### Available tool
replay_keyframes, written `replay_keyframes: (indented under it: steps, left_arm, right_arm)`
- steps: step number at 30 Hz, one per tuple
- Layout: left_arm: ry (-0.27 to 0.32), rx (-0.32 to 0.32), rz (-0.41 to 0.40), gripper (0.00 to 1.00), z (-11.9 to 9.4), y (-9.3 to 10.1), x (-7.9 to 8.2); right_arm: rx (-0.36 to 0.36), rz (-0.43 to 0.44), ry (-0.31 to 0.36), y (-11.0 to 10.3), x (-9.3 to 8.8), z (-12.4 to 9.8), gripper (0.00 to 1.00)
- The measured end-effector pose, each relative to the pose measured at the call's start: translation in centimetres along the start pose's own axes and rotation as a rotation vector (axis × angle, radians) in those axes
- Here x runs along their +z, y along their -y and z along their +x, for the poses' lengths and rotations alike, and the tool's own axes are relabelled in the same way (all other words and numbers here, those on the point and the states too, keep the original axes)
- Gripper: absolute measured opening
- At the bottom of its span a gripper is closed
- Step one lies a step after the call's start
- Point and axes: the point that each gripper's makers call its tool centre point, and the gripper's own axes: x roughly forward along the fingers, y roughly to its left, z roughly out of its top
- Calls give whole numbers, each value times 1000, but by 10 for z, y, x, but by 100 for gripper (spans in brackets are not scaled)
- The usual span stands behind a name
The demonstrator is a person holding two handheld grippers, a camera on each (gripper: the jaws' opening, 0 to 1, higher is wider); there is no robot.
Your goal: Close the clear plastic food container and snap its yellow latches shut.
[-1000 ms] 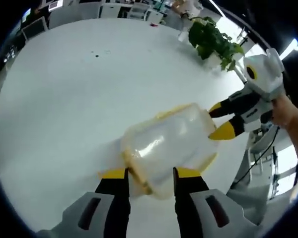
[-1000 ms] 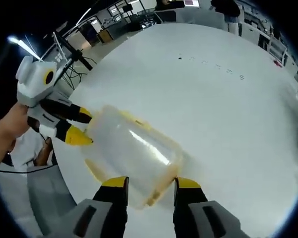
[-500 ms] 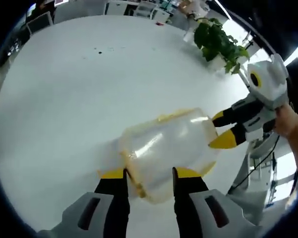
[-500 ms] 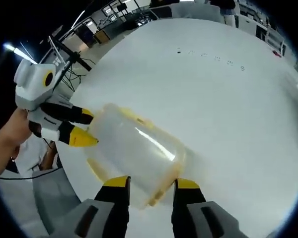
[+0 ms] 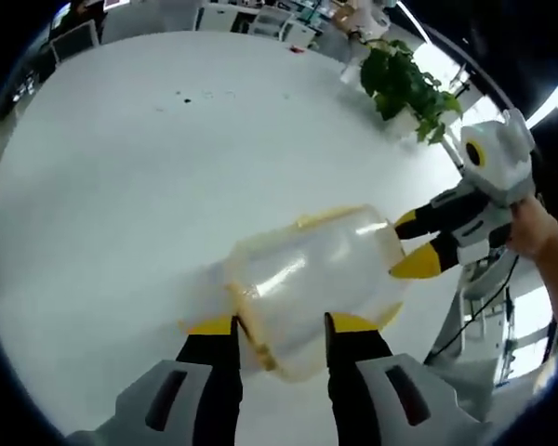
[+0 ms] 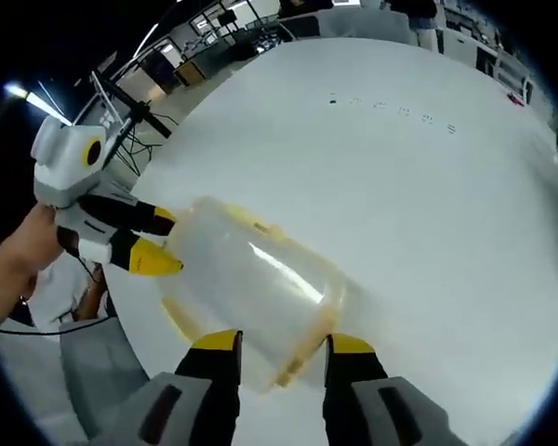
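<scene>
Left gripper (image 5: 279, 325): jaws apart, straddling near end of clear plastic food container (image 5: 312, 279), not visibly clamping. Right gripper (image 6: 284, 344): jaws likewise spread across opposite end of same container. Container lies on white table (image 5: 121, 167) near its edge, lid seated, apparently closed. Yellow latches (image 5: 251, 334) visible along rim; whether snapped, cannot tell. Judged: closing done, latching pending or under way. Far: potted plant (image 5: 405, 84), office desks (image 6: 260, 28).

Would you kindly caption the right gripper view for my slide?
Two grippers flank a clear container on a white table.
</scene>
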Motion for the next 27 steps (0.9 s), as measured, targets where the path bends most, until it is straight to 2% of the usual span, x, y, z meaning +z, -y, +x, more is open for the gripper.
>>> replay_keyframes:
  steps: [5, 8, 11, 14, 16, 27]
  left_arm:
    - [7, -8, 11, 33, 0, 0, 0]
    - [7, -11, 14, 33, -1, 0, 0]
    - [10, -12, 8, 34, -1, 0, 1]
    - [16, 8, 90, 34, -3, -2, 4]
    - [14, 13, 113, 33, -4, 1, 4]
    - [2, 8, 149, 36, -3, 1, 4]
  right_arm:
    - [-14, -8, -1, 0, 1, 0, 33]
    - [-55, -87, -19, 2, 4, -2, 34]
    - [-55, -91, -22, 1, 4, -2, 35]
    - [-50, -111, -22, 3, 3, -3, 34]
    - [-51, -154, -31, 2, 2, -4, 34]
    - [-59, -187, -54, 3, 2, -5, 33]
